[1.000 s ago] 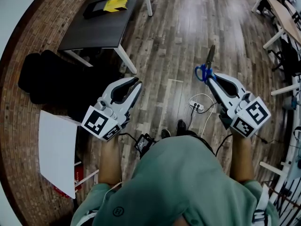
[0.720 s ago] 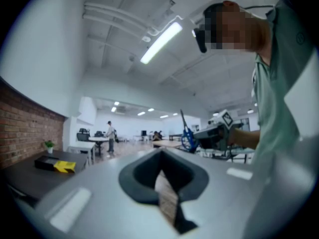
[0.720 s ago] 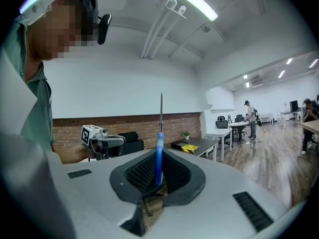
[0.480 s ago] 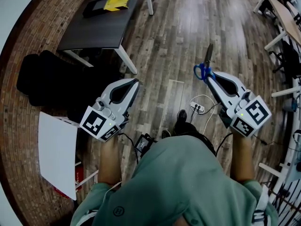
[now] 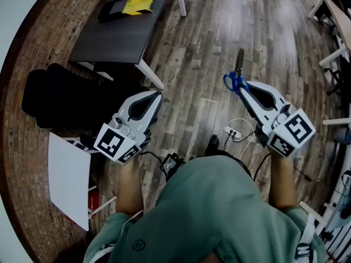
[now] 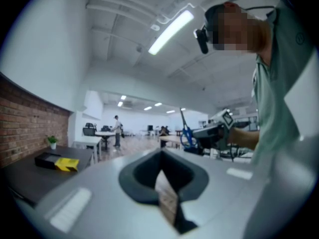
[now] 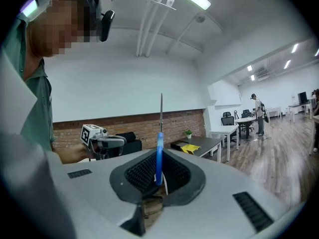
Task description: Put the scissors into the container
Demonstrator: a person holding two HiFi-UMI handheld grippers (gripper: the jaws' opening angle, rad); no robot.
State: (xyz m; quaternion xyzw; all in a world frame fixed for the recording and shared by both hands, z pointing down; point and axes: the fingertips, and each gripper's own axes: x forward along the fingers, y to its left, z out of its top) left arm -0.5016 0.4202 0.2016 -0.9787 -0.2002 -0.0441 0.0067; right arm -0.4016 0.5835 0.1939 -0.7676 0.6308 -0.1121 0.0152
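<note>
Right tongs (image 5: 243, 86) clamped on the blue handles of the scissors (image 5: 237, 69), blades running straight on past the tips above the floor, left tongs (image 5: 158, 96) together and empty, dark desk (image 5: 118, 37) ahead-left (container probably the black tray (image 5: 112, 10), unclear).

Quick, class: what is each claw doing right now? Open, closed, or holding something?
Left claw: closed, empty.
Right claw: closed on the blue-handled scissors.

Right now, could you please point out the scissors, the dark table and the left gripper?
scissors (image 5: 239, 62): head view, on the blade.
dark table (image 5: 120, 34): head view, on its bare top.
left gripper (image 5: 157, 97): head view, between its fingertips.
</note>
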